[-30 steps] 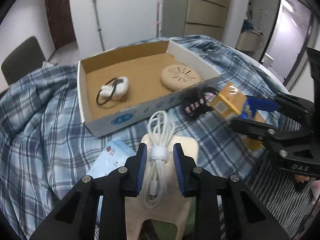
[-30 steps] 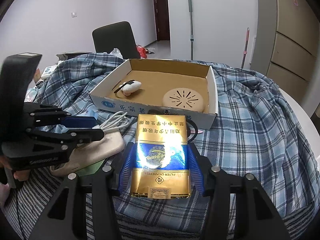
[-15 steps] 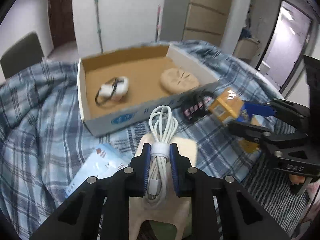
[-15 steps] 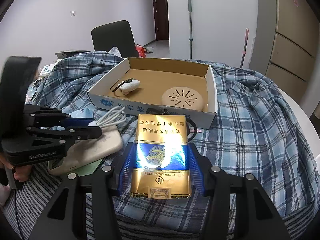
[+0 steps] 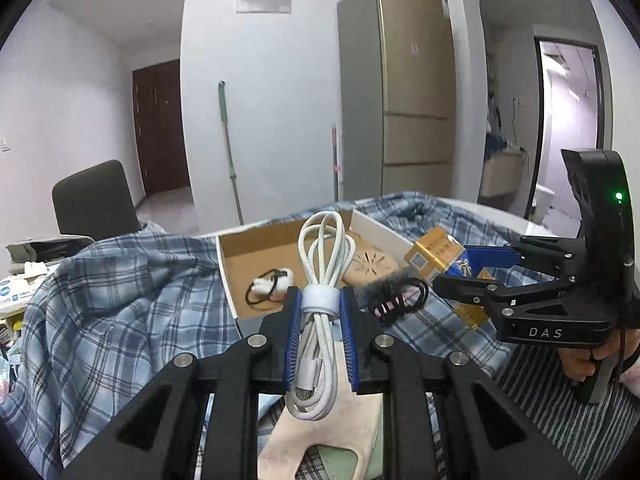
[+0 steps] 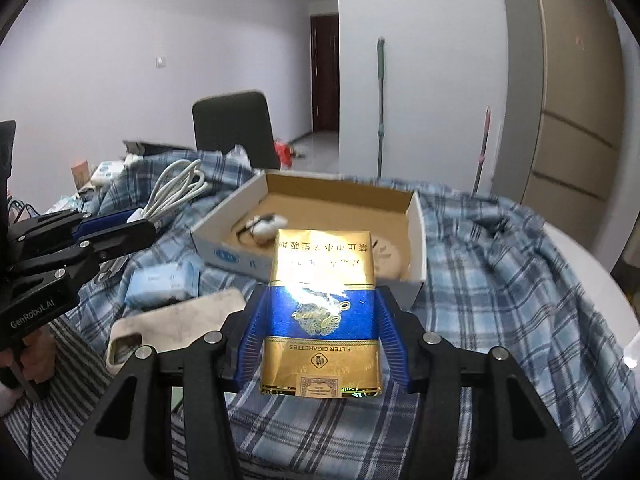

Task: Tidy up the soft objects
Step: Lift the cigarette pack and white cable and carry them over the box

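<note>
Tongs both loaded, with the cardboard tray straight ahead of each.

Left tongs [image 5: 319, 336] pinched the coiled white cable [image 5: 320, 304] at its wrap band, its long axis running along the fingers, loop end toward the cardboard tray [image 5: 280, 236] just beyond. Right tongs [image 6: 318, 334] clamped the gold-and-blue cigarette pack [image 6: 322, 308] lengthwise, its far end overlapping the tray's near wall in frame. By my judgement the cable sat slightly nearer. Only the right wrist view showed the cable lifted clear of the phone case [image 6: 176, 320] on the plaid-covered table [image 6: 500, 280]; only the left view showed the black hair clip [image 5: 394, 300].
</note>
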